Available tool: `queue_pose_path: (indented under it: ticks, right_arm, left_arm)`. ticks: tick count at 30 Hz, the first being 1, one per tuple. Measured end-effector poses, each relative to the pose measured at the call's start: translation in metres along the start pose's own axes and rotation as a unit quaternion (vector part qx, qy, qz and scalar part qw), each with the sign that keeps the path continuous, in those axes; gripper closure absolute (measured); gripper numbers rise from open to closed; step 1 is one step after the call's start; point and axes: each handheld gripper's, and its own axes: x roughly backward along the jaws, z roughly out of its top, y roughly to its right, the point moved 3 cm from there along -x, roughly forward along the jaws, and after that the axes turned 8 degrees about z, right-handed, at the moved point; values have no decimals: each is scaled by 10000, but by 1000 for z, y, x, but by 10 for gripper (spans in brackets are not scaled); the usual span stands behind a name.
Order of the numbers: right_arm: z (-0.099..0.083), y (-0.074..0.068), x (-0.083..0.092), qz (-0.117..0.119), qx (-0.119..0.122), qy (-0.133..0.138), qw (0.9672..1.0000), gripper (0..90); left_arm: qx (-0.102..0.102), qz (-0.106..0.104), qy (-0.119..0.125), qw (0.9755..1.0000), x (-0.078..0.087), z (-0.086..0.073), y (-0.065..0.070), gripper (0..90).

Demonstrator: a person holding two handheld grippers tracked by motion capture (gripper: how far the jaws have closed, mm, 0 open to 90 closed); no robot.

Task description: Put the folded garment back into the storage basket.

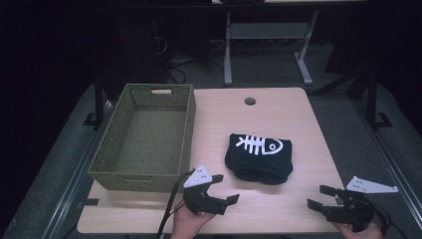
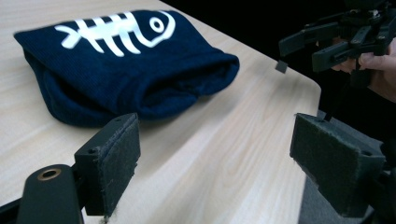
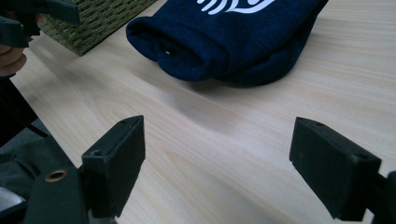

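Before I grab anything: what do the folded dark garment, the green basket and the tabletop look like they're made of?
Folded garment: soft knit or fleece, apparently; fuzzy matte navy surface, thick rounded folds, flat white fish-skeleton print.
Basket: woven fibre, perhaps seagrass or paper cord; olive-green, matte, with a plaited texture on walls and floor.
Tabletop: pale wood-grain surface, likely laminate; smooth, faint sheen, straight grain lines.
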Motion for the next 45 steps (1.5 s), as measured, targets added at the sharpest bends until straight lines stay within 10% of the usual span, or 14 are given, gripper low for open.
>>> queue_pose_path:
  ticks: [45]
  right_arm:
    - [77,37,-44,123,-137,-277,9994,179]
  left_arm:
    - [491,597,-139,9969,-65,48,-45,157]
